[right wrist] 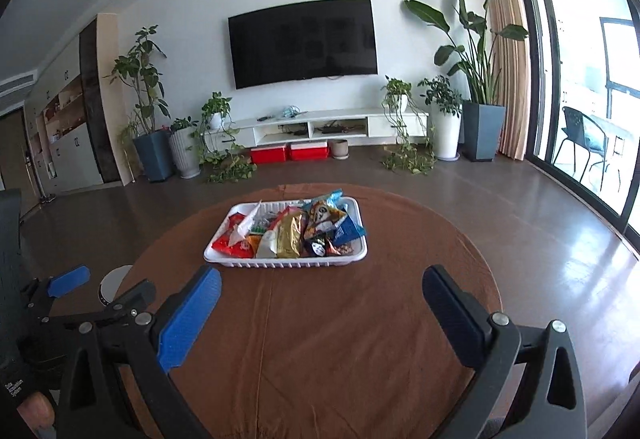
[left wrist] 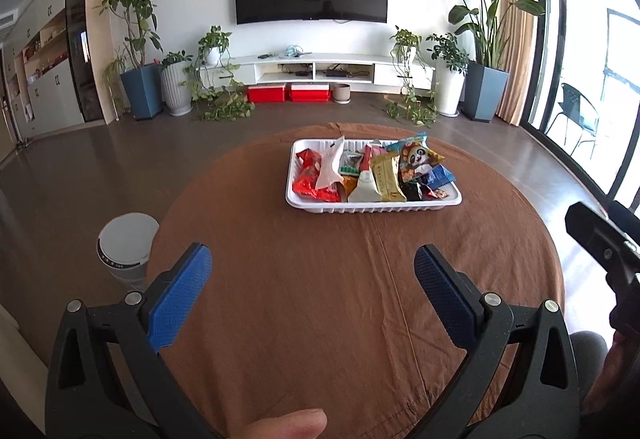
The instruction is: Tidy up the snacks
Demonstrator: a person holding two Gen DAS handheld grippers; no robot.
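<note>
Snack packets point(left wrist: 372, 171) fill a white tray point(left wrist: 372, 208) on a brown-clothed round table point(left wrist: 320, 299), well ahead of the left gripper point(left wrist: 312, 263) and right gripper point(right wrist: 322, 285), both with jaws spread wide and empty.
</note>
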